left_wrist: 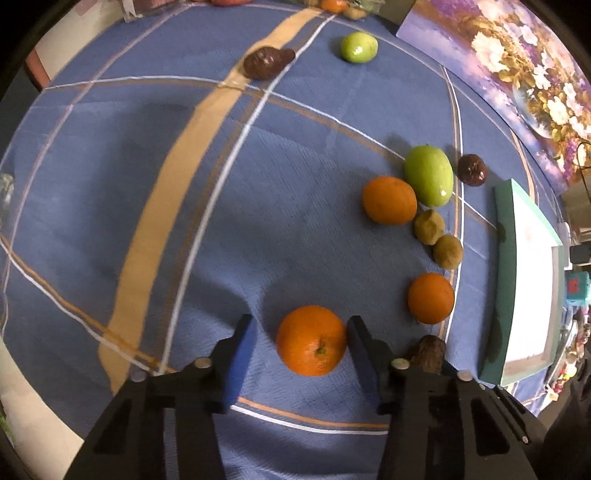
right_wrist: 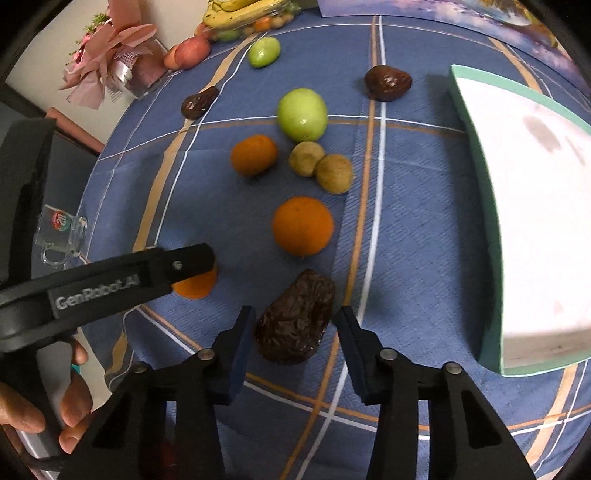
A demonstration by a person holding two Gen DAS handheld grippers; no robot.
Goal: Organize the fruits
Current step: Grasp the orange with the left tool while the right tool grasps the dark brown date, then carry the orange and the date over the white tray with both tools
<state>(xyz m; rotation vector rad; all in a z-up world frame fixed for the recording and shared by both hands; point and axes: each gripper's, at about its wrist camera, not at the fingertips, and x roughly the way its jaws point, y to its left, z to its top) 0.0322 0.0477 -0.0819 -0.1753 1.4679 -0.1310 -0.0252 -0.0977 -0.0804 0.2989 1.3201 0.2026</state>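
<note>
Left tool (left_wrist: 300,341) spread wide around a stemmed orange (left_wrist: 311,340) resting on the blue plaid cloth of the worktop (left_wrist: 184,221); right pad touching or nearly touching the fruit, left pad apart from it, nothing clamped; seen from the right wrist as a black arm marked GenRobot.AI, covering most of that same orange (right_wrist: 195,284).

Right tool (right_wrist: 293,332) likewise released, straddling a dark wrinkled avocado (right_wrist: 293,317) lying flat on the cloth, a gap on each side; same avocado (left_wrist: 428,352) peeking just behind the left tool's right finger in the left wrist view.

Beyond the avocado, a second orange (right_wrist: 303,226); farther still, two brownish-green kiwis (right_wrist: 320,167) touching one another; left of them a third orange (right_wrist: 253,154); just behind the kiwis a large green apple (right_wrist: 302,114).

Far right, another dark avocado (right_wrist: 387,83); far left, a third, slimmer dark avocado (right_wrist: 198,102); a smaller green apple (right_wrist: 263,51) near the far edge.

At the far edge, bananas (right_wrist: 240,11) over a pile of small fruit, a red apple (right_wrist: 192,52) beside them, and a pink wrapped bouquet (right_wrist: 107,55) to the left.

Right side: teal-rimmed tray (right_wrist: 480,206) with a white floor, holding no fruit; glass mug (right_wrist: 61,236) at the left edge of the cloth; floral painting (left_wrist: 517,74) along the far right.
</note>
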